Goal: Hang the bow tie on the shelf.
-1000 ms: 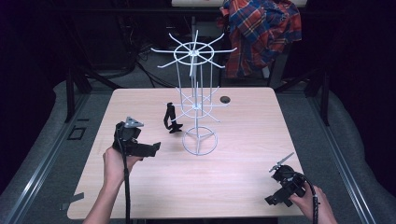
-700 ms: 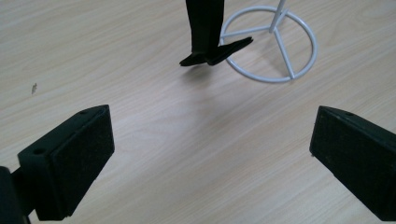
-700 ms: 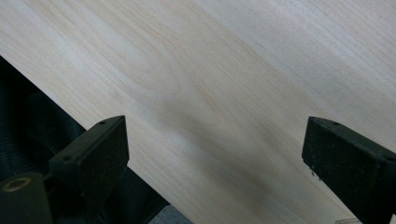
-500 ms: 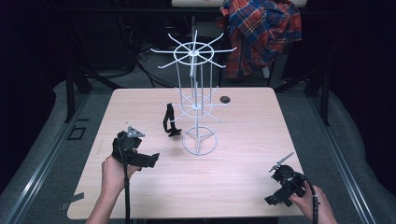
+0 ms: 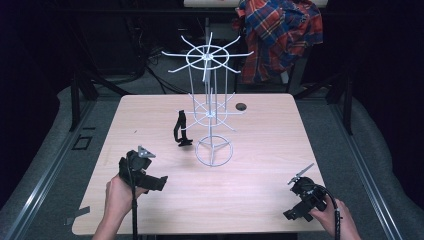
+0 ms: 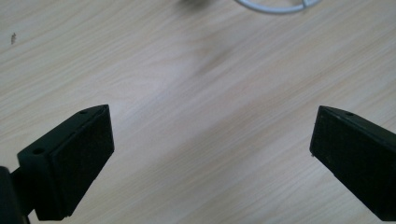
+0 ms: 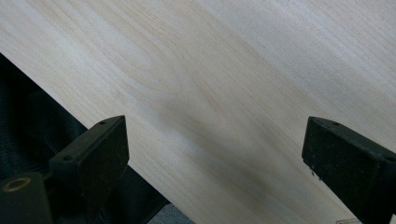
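Note:
A white wire display rack (image 5: 210, 107) with two tiers of radiating hooks stands mid-table on a ring base (image 5: 214, 151). Part of that ring (image 6: 275, 5) shows at the top of the left gripper view. Just left of the rack, a black curved strap-like object (image 5: 181, 129) stands on the table. My left gripper (image 5: 156, 182) is held low near the front left, its jaws wide open over bare wood (image 6: 212, 135). My right gripper (image 5: 296, 214) is at the front right corner, open too, with nothing between its jaws (image 7: 215, 144).
The light wooden table (image 5: 270, 150) has a small dark round spot (image 5: 241, 106) behind the rack. A plaid shirt (image 5: 280, 35) hangs beyond the far edge. In the right gripper view the table's edge (image 7: 84, 121) runs diagonally, with dark floor beyond it.
My left gripper has drawn back toward the near edge, away from the black object. The right gripper has stayed put.

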Demonstrator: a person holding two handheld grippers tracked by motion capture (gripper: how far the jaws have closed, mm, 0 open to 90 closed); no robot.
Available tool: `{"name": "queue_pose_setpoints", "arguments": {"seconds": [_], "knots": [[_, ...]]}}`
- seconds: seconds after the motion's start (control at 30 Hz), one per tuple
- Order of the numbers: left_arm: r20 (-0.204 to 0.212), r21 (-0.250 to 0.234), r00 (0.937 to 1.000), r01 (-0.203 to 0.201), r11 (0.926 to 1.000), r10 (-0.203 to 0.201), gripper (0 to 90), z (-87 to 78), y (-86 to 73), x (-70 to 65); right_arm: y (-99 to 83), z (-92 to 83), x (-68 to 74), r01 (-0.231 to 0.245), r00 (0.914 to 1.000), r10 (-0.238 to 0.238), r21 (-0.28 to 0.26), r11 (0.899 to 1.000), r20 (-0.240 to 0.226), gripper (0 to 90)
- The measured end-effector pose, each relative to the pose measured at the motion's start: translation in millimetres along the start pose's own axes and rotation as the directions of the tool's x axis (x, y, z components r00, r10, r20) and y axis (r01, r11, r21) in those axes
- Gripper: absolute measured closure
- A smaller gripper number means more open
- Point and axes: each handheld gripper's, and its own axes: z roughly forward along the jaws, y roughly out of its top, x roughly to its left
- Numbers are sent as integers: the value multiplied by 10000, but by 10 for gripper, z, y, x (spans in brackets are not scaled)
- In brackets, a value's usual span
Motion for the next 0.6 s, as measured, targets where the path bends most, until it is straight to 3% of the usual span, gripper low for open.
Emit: {"name": "queue_pose_setpoints", "arguments": {"seconds": [0.07,0.13,0.2,0.27,0.43,0.6], "knots": [[58,249,9999,-107,9996,105,0,29,-40,-13,0,3,1,-7,10000,7,-1,10000,4,68],[96,456,9998,-176,9988,172,0,54,-73,-20,-14,32,22,-342,9994,338,-404,9986,-107,68],[171,687,9996,-228,9974,216,0,87,-104,-20,2,1,1,28,10000,-28,38,10000,7,68],[283,879,9993,-254,9958,230,0,126,-111,-29,4,7,4,-6,10000,6,-52,10000,-47,68],[311,979,9985,-475,9941,447,0,161,-95,-85,9,16,22,-60,10000,60,-135,9999,6,68],[316,1049,9988,-410,9936,378,0,176,-96,-62,12,14,9,6,10000,-6,-29,10000,-78,68]]}}
